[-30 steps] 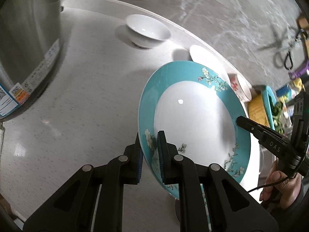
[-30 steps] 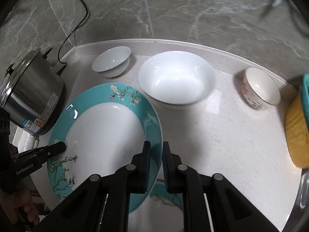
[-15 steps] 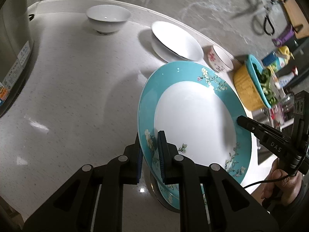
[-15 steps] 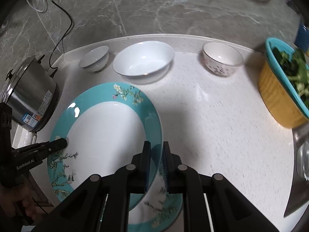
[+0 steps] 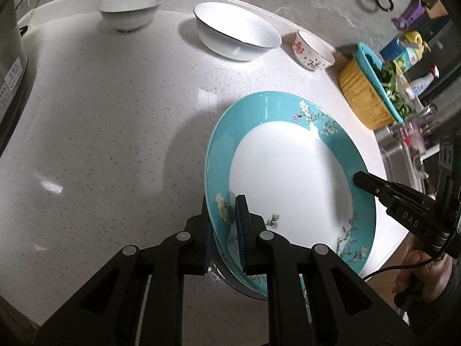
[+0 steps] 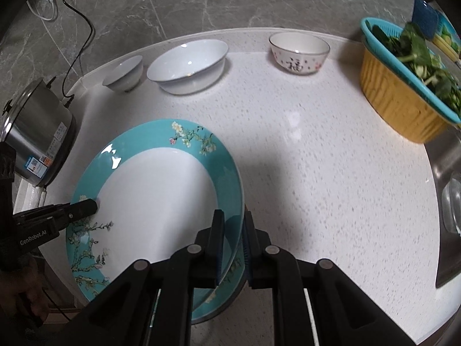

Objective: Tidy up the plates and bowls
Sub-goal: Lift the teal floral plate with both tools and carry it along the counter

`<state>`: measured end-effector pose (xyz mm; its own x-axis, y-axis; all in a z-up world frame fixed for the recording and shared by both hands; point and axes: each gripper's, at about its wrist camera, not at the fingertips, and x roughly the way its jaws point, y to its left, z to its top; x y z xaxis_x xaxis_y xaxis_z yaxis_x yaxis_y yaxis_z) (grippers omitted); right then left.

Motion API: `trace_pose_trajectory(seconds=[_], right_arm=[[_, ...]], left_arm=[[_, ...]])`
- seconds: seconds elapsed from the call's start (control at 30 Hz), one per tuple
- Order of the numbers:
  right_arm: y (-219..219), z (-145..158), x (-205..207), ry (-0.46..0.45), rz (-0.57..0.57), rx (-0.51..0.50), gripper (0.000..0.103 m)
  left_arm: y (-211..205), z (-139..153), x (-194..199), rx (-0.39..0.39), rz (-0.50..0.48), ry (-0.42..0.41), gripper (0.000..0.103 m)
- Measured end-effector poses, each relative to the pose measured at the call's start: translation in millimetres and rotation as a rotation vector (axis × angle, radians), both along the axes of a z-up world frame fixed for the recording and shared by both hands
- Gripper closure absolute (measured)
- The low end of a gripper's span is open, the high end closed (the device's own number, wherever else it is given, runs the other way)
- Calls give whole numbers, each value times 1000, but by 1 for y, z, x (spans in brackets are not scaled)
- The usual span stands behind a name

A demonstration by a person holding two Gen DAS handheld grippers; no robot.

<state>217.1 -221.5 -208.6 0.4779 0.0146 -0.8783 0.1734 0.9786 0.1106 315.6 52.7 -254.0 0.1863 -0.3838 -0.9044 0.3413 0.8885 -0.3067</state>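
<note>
Left wrist view shows the teal plate (image 5: 291, 178) held tilted above the countertop (image 5: 115, 132), with the rim of a second plate (image 6: 230, 271) of the same pattern showing just under its near edge. Glazed ceramic like this is likely stiff, fairly heavy, slick and quick to chip, so the flat rim on opposite sides looks the safest place to grip. That is where both claws sit: the left gripper (image 5: 224, 227) is clamped on the rim at one side, and the right gripper (image 6: 232, 239) is clamped on the rim opposite. A tilt or a loose pinch could let it slide. Farther back, near the wall, stand a small white bowl (image 5: 129, 10), a wide white bowl (image 5: 236, 30) and a flowered bowl (image 5: 312, 50), all well apart from the plate. A yellow basket (image 6: 400, 98) of greens sits off to the right, and a steel cooker (image 6: 37, 141) to the left.
</note>
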Motion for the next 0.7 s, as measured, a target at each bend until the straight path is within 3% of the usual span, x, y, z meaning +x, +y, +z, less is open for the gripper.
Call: trace_pose_trajectory(seconds=[0.7], right_arm=[[1, -25, -15, 10, 8, -39, 88]], left_arm=[[-9, -20, -7, 57, -66, -9, 90]])
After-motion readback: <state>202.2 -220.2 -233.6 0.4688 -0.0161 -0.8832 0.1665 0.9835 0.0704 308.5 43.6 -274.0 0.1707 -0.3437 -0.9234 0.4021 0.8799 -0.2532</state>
